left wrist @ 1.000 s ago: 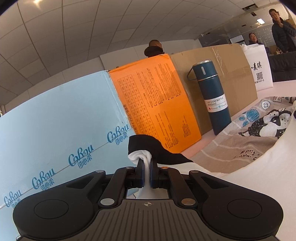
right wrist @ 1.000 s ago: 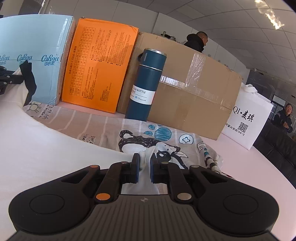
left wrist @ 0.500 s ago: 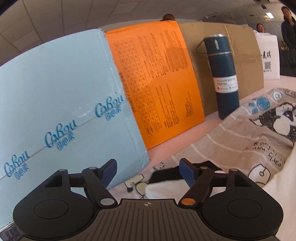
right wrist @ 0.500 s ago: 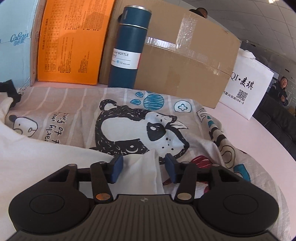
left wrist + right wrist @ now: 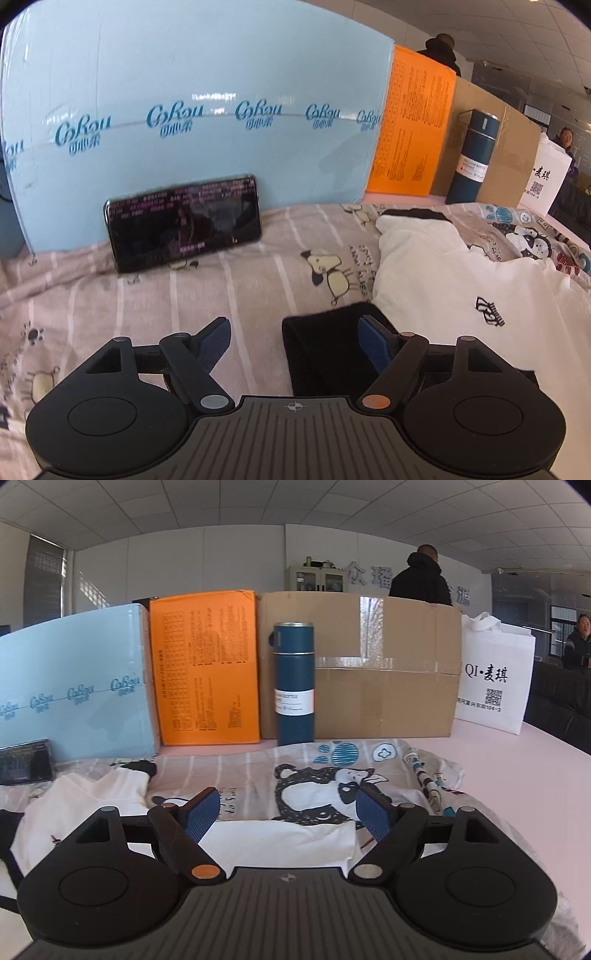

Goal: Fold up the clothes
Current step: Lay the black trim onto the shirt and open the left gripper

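Now both claws, left claw (image 5: 295, 339) and right claw (image 5: 288, 812), hover level, fingers apart (nothing gripped), above the white shirt (image 5: 277, 840).

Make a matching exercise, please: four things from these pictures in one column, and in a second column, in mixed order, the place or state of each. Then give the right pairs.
Things
1. phone
2. blue bottle
3. white garment
4. left gripper

Places or states
A. stands upright in front of the brown carton
B. open, holding nothing
C. leans against the light blue box
D. lies on the printed sheet, partly folded

Pairs: 1-C, 2-A, 3-D, 4-B
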`<state>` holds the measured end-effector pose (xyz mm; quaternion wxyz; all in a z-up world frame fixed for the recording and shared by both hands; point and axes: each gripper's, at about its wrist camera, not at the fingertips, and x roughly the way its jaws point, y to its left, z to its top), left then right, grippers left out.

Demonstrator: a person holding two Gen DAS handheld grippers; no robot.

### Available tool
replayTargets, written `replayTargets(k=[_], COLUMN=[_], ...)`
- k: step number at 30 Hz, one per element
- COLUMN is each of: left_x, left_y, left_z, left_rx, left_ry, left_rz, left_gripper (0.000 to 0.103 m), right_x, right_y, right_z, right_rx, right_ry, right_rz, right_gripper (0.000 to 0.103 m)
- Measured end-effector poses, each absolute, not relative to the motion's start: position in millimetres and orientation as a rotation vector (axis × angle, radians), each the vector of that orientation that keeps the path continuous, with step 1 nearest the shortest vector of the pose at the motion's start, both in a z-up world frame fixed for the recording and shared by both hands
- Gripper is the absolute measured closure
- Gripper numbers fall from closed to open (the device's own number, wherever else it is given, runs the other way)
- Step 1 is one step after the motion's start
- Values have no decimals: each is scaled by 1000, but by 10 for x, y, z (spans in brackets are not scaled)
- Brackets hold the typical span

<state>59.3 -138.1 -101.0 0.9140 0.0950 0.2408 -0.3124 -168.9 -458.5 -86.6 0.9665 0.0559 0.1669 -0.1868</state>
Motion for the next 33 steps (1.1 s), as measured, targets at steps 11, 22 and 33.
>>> replayTargets(k=[11,22,33], left_x=[321,-421,-859], left_y=[-974,-379,-549], left_z=[-1401,-1382,-1381], left_rx=[190,27,196], left_ry=[572,713,564], left_rz=[-574,-717,-700], left_gripper=[90,39,95], right_x=[-2073,-2247,-2197], right_y=[-3858,-3673,-3546], right_z=[-1112,-1404,-1502], right_rx=[263,329,307], right_ry=[321,335,366], right_rz=[-118,20,9], right_gripper=[22,21,21])
